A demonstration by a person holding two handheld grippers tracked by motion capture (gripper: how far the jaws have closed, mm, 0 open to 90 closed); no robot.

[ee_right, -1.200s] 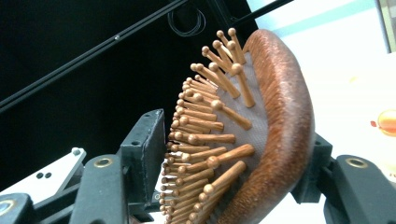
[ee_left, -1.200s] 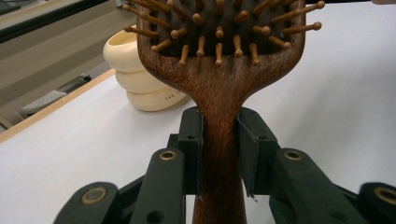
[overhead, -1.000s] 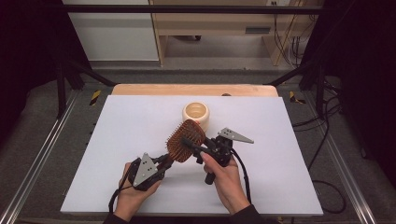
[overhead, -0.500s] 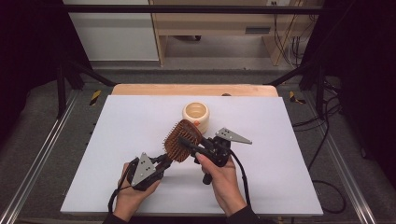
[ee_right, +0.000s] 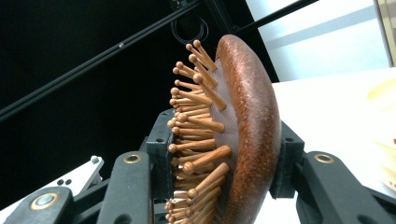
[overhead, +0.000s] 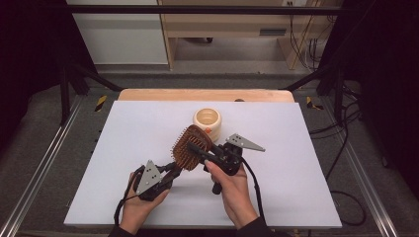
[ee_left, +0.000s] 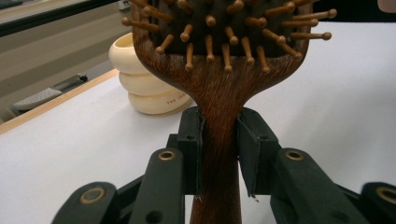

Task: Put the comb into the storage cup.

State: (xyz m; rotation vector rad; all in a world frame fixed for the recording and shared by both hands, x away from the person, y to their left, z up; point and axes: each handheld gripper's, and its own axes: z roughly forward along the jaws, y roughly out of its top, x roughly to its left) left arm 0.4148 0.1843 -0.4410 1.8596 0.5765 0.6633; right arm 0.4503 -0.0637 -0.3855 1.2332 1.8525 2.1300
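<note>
A wooden hairbrush (overhead: 189, 146) with wooden pins is held up over the white table (overhead: 123, 143), gripped from both ends. My left gripper (overhead: 174, 168) is shut on its narrow handle (ee_left: 219, 116), one pad on each side. My right gripper (overhead: 199, 152) is shut across the brush head (ee_right: 252, 130), one jaw against the pins and the other against the rounded back. In the left gripper view the pins face the camera. A hand holds each gripper near the table's front edge.
A cream ribbed round container (overhead: 207, 119) stands just behind the brush, near the table's middle. It shows as the cream container (ee_left: 144, 79) left of the handle. A wooden strip (overhead: 205, 95) runs along the far edge. Dark metal frame rails flank the table.
The brush and both grippers have drifted slightly to the left together. Both holds stay the same.
</note>
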